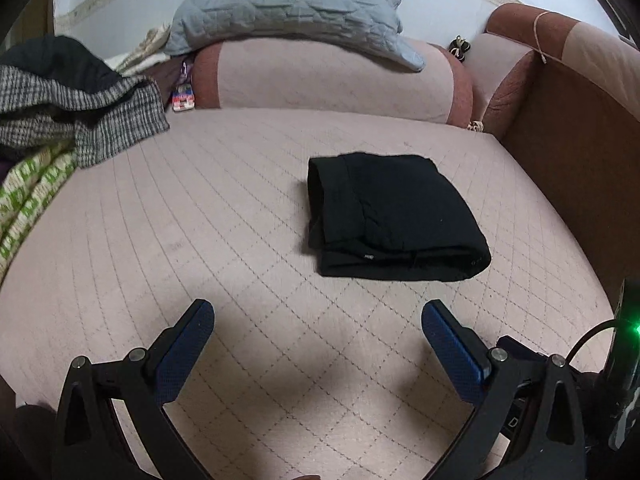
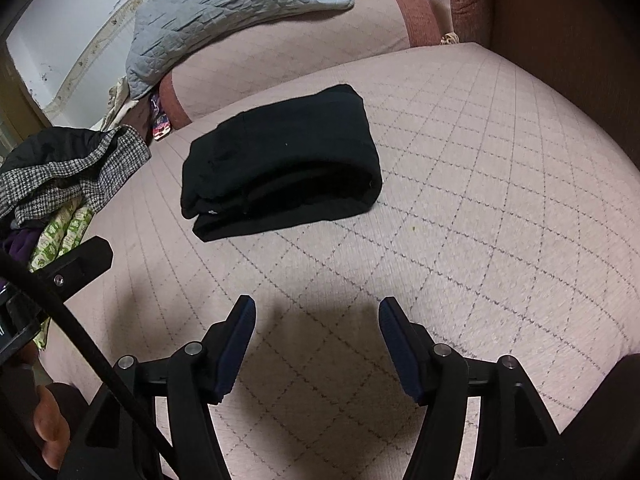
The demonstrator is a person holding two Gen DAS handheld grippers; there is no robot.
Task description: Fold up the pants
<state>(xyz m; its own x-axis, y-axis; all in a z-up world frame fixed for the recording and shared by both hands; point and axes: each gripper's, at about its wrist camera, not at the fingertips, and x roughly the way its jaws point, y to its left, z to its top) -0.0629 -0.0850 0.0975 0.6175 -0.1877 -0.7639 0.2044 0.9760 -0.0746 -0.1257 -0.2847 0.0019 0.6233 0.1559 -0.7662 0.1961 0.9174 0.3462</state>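
Nearest to us, the left tongs [image 1: 318, 314] hang spread wide over the quilted cover, blue dimpled pads [image 1: 182, 354] on black hinged arms with nothing between them. The right tongs [image 2: 316, 312] are parted as well, navy textured pads [image 2: 236, 350] apart and empty, a dark shadow pooled on the fabric just ahead of them. A black cable [image 2: 80, 332] cuts across the lower left of the right wrist view.

Under both sits the sofa seat [image 1: 200, 220], pale pink cloth stitched in a grey diamond grid.

Further on, there are the pants [image 1: 394, 216], black and matte, folded into a thick squarish bundle lying flat on the seat, well ahead of both tongs and touched by neither. In the right wrist view the pants [image 2: 280, 160] show their layered open edge facing us, rounded fold to the right.

Off to the left, a heap of clothes [image 1: 80, 108]: coarse grey houndstooth weave over something black, with green-and-white printed cloth [image 1: 28, 200] beneath.

At the back, a fat cylindrical bolster [image 1: 332, 80], pink with rust-red ends, and draped on top a grey-blue quilted blanket [image 1: 292, 4], puckered and crumpled. A rust-brown armrest [image 1: 560, 92] rises at far right.
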